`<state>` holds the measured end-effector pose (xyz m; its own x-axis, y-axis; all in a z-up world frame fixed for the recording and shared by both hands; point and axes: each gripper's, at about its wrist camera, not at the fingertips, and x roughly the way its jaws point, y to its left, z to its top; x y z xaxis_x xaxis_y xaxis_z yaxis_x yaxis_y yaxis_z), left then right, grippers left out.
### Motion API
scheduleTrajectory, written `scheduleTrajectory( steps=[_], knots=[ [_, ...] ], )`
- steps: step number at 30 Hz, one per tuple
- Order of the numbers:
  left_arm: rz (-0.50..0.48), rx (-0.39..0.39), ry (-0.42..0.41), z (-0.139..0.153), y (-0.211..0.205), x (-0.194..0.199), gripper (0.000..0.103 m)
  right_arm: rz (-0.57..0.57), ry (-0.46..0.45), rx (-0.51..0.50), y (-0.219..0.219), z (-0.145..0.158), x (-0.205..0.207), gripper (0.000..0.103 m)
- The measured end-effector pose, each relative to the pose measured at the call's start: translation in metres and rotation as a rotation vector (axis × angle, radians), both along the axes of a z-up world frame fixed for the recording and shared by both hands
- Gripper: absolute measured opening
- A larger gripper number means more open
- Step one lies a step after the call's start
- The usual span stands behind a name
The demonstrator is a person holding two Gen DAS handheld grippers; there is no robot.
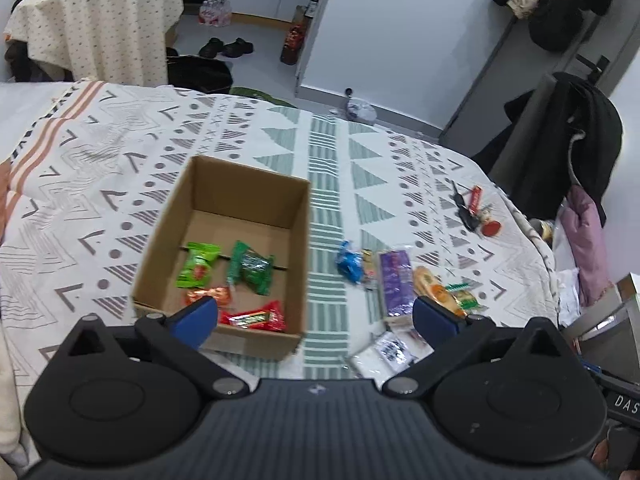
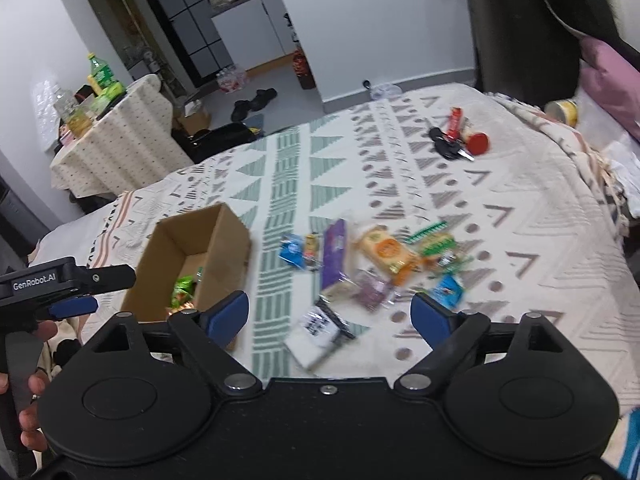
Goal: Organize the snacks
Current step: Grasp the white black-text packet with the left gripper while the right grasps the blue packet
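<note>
Bed point(image 1: 248, 128) with a patterned cover; a draped side table point(image 1: 100, 20) and shoes point(image 1: 226, 47) lie well beyond. Keys point(image 2: 452, 148) and a red tube point(image 2: 456, 118): far ahead of the right tongs point(image 2: 330, 318), clear of the snacks. Left tongs point(image 1: 314, 316): spread, empty, above the near wall of the cardboard box point(image 1: 256, 184), which holds green and red packets. Right tongs: spread, empty. Loose snacks: just ahead of them. Purple bar point(image 2: 334, 256): long axis pointing away from the tongs. White sachet point(image 2: 316, 332): nearest, between the fingers.

left hand-held gripper point(image 1: 314, 318): spread wide, empty | cardboard box point(image 1: 240, 184): four snack packets inside | purple packet point(image 1: 395, 282): beside box
</note>
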<state>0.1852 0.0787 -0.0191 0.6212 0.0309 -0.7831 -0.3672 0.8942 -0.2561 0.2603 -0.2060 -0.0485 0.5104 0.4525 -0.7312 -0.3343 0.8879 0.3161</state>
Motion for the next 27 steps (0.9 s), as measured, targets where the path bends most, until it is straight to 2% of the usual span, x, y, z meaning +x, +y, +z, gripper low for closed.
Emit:
scheduleTrajectory(
  steps=[9, 14, 16, 19, 27],
  knots=[
    [-0.033, 0.023, 0.003, -0.009, -0.045, 0.006, 0.103, -0.028, 0.025, 0.015, -0.043, -0.022, 0.004, 0.087],
    [-0.047, 0.002, 0.027, -0.021, -0.060, 0.011, 0.103, -0.022, 0.052, 0.033, -0.057, -0.041, 0.009, 0.082],
    [-0.060, 0.018, 0.033, -0.026, -0.067, 0.014, 0.103, -0.025, 0.064, 0.055, -0.063, -0.050, 0.014, 0.074],
    [-0.081, 0.051, 0.035, -0.034, -0.078, 0.019, 0.103, -0.027, 0.068, 0.094, -0.071, -0.063, 0.019, 0.070],
    [-0.143, 0.093, 0.066, -0.062, -0.101, 0.039, 0.103, -0.066, 0.120, 0.153, -0.082, -0.097, 0.034, 0.065]
  ],
)
